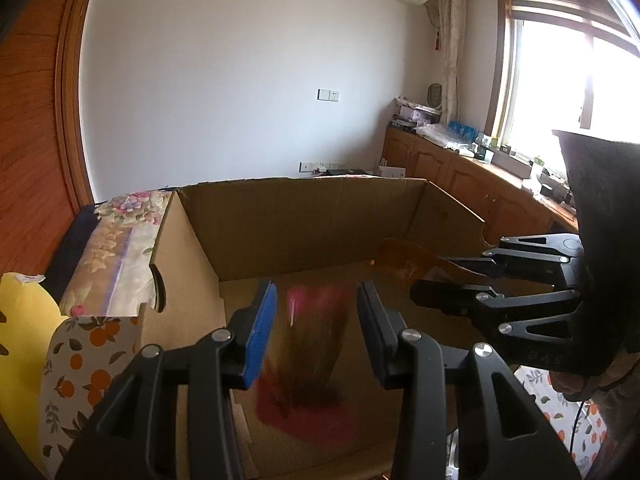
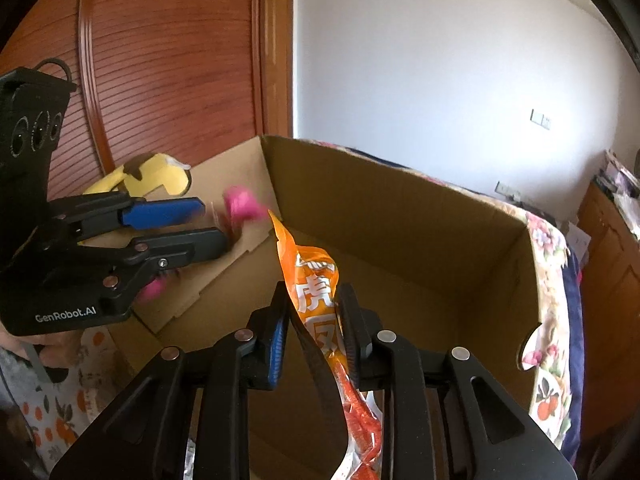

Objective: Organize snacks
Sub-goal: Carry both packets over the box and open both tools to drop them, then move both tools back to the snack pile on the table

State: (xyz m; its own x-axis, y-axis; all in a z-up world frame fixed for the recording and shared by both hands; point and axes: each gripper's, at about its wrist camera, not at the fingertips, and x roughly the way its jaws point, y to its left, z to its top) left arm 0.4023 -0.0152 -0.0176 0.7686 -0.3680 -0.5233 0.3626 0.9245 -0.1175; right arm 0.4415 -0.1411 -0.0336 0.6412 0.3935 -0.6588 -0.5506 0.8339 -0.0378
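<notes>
The left tongs [image 1: 316, 332] hang over the open cardboard box [image 1: 304, 224] with their two fingers spread apart and nothing between the pads. Just past them a pink snack packet [image 1: 310, 360] shows as a motion-blurred streak inside the box — pink at top and bottom, brownish through the middle — with its lower end at the box floor. No finger touches it. The right wrist camera shows the same packet [image 2: 240, 204] only as a pink smear beyond the tips of the left tongs [image 2: 208, 224], close to the near box wall [image 2: 224, 264].

The right tongs [image 2: 314, 320] are clenched on an orange snack packet [image 2: 320, 292] printed with large white characters. The packet stands up between the pads, its crimped top corner pointing toward the far box wall, while its clear lower half, showing red pieces inside, hangs down below the fingers. From the left wrist camera these tongs [image 1: 452, 284] reach in from the right over the box rim, the orange packet [image 1: 404, 258] sticking out ahead of the fingertips — darker there, against the light.

The box sits against a floral quilt [image 1: 120, 248]. Beside the box on the left lie an orange-print cloth [image 1: 80, 364] and a yellow plush toy [image 1: 20, 340]. Wooden cabinets [image 1: 452, 168] run under the bright window [image 1: 560, 84].
</notes>
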